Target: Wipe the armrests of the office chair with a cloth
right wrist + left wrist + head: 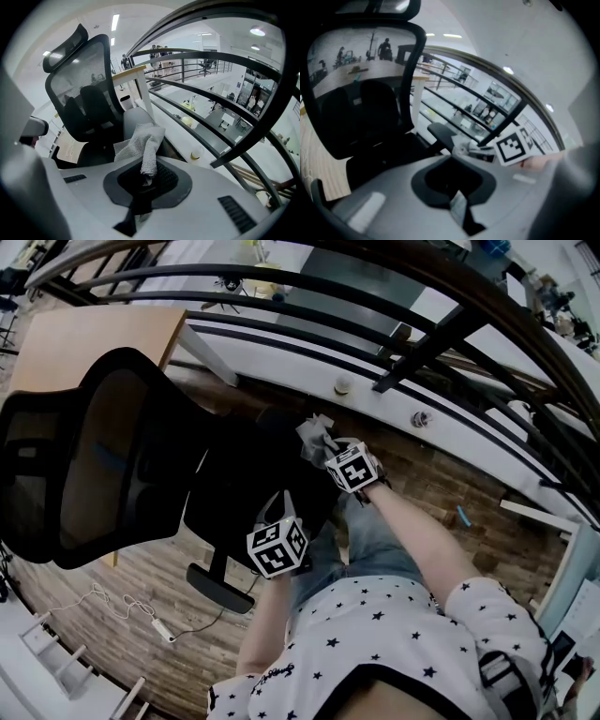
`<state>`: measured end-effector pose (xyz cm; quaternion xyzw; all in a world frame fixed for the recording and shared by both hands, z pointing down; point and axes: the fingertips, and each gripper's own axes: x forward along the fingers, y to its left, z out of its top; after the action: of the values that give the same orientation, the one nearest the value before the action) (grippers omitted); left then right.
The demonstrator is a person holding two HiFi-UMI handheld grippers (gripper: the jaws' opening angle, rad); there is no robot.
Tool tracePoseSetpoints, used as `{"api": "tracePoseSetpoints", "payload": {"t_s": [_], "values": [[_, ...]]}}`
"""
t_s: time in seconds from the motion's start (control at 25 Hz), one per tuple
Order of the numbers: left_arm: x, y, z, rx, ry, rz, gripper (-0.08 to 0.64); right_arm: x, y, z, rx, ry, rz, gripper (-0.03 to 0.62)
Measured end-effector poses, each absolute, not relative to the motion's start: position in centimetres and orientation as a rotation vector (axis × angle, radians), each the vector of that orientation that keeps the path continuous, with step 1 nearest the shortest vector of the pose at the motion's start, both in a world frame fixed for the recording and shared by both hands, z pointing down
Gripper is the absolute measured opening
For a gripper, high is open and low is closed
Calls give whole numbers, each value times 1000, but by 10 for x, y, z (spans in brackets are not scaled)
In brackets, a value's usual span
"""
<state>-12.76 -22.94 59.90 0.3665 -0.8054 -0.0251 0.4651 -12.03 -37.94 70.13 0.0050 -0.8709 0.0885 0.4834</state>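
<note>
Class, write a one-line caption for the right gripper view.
Right tool holds a grey cloth, with the office chair ahead.

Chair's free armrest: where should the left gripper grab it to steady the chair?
Take the armrest pad across its narrow width, about mid-length, coming from above. It is a long, slim pad on a post, with nothing over its top face. The left gripper appears close beside it.
</note>
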Motion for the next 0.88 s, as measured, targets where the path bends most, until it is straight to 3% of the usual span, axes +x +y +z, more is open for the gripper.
{"api": "tracePoseSetpoints", "payload": {"t_s": [0.88], "values": [[-122, -226, 585, 954, -1977, -53, 2, -59, -392, 707, 162, -2050, 254, 32]]}}
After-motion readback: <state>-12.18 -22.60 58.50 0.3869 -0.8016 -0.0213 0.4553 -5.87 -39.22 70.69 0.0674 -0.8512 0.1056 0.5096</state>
